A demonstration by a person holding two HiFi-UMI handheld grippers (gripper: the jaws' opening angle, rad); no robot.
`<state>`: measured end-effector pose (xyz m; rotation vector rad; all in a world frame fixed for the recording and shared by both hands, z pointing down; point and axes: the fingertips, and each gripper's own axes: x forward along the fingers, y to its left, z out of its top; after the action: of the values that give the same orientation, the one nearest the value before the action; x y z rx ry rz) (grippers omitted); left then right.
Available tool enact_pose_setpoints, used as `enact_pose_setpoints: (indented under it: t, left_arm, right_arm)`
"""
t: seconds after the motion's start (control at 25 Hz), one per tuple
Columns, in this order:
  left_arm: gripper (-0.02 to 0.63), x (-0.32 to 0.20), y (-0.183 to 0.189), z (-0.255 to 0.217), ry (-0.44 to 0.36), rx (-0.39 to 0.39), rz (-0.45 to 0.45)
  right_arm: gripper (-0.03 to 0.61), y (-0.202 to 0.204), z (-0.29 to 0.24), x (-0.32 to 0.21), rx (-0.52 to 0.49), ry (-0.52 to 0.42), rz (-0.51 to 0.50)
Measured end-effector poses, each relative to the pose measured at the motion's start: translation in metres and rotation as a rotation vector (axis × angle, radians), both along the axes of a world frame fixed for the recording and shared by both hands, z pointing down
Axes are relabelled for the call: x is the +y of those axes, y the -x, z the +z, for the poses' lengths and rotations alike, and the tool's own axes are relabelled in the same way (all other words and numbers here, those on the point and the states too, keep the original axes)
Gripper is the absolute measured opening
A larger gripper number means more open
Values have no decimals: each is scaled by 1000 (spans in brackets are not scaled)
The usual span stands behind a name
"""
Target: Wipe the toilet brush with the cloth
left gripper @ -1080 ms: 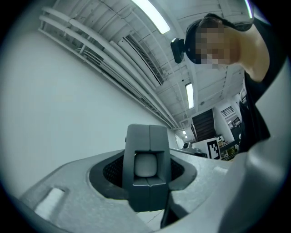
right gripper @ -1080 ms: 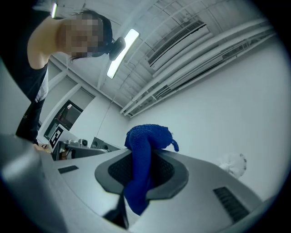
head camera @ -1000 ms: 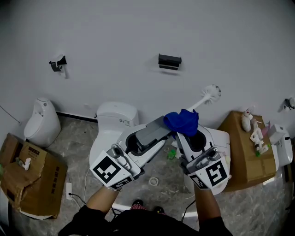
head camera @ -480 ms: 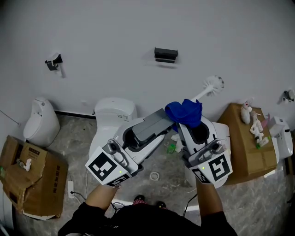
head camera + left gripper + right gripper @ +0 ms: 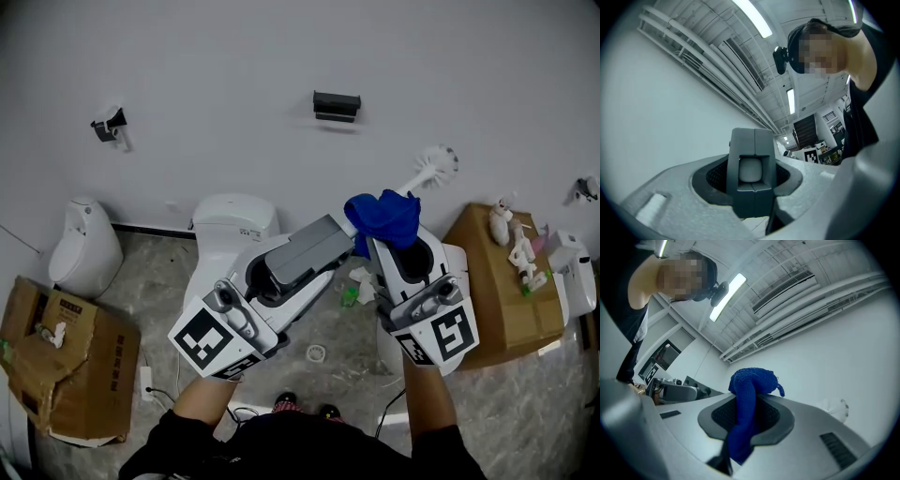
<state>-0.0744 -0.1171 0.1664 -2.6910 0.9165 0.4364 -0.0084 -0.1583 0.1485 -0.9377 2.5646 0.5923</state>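
In the head view my left gripper [image 5: 323, 239] is shut on the handle of the white toilet brush. The left gripper view shows the handle's white rounded end [image 5: 751, 169] clamped between the grey jaws. The thin handle [image 5: 412, 187] runs up and right to the bristle head [image 5: 438, 163], which stands in front of the wall. My right gripper [image 5: 382, 239] is shut on the blue cloth [image 5: 384, 216], which is bunched over the handle just below the head. In the right gripper view the cloth [image 5: 747, 399] hangs over the jaws, with the brush head [image 5: 834, 408] beyond it.
A white toilet [image 5: 234, 225] stands below the grippers against the wall. A white floor unit [image 5: 84, 253] is at the left. Cardboard boxes sit at left [image 5: 56, 356] and right [image 5: 497, 281], the right one carrying bottles. A black fixture [image 5: 337, 105] hangs on the wall.
Both grippers, the cloth and the brush sit slightly higher and further right in the head view. The cloth is a touch closer to the brush head. Both grips are unchanged.
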Motion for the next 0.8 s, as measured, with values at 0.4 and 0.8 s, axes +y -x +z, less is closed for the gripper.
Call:
enact_pose_setpoints:
  t: [0.4, 0.8]
  left_arm:
    - [186, 3, 0, -4, 9, 11, 16]
    - [187, 10, -1, -11, 14, -4, 13]
  right_arm:
    - [83, -15, -5, -11, -7, 7, 53]
    - [83, -31, -12, -21, -1, -4, 92]
